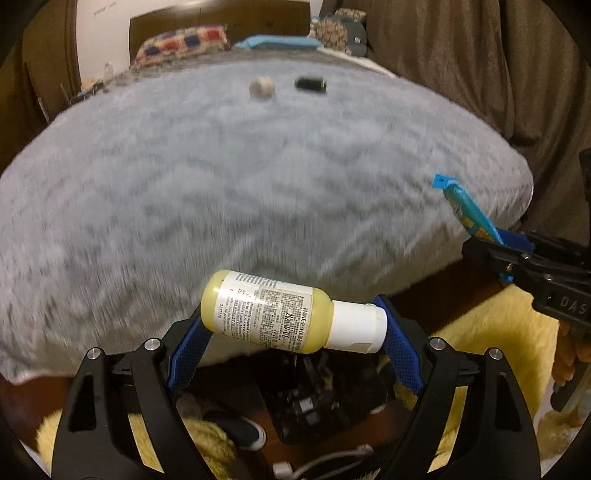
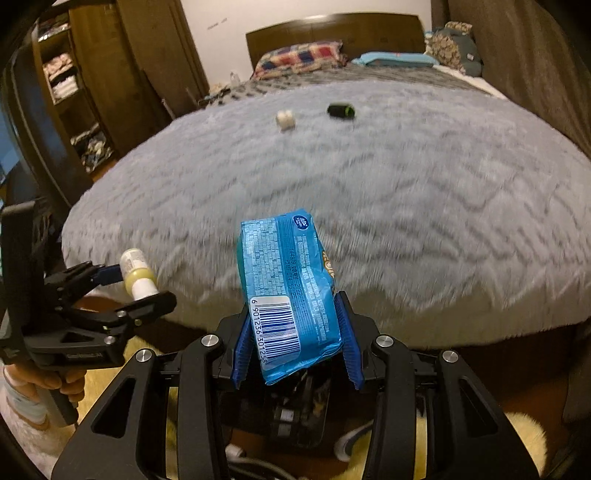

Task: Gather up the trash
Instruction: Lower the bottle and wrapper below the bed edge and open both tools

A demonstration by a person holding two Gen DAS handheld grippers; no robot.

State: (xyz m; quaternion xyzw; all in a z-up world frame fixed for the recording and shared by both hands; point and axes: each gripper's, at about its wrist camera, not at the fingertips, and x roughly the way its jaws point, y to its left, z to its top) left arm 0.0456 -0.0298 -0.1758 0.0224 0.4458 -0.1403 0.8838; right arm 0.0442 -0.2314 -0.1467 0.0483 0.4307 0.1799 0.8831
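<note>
bottle (image 1: pixel 273 312): pale yellow body, white cap, white label with fine black print. snack packet (image 2: pixel 291 291): bright blue, white text blocks, white barcode patch with dark bars. gripper pads (image 1: pixel 188 354): blue, on black frames. blanket (image 1: pixel 221 192): fluffy grey-blue with darker wavy zigzag bands. small object (image 1: pixel 261 88): off-white. second small object (image 1: pixel 311 84): black with green. pillow (image 2: pixel 301 59): red, blue, yellow checks. rug (image 1: pixel 491 328): yellow, shaggy. headboard (image 2: pixel 332 31): dark brown.
</note>
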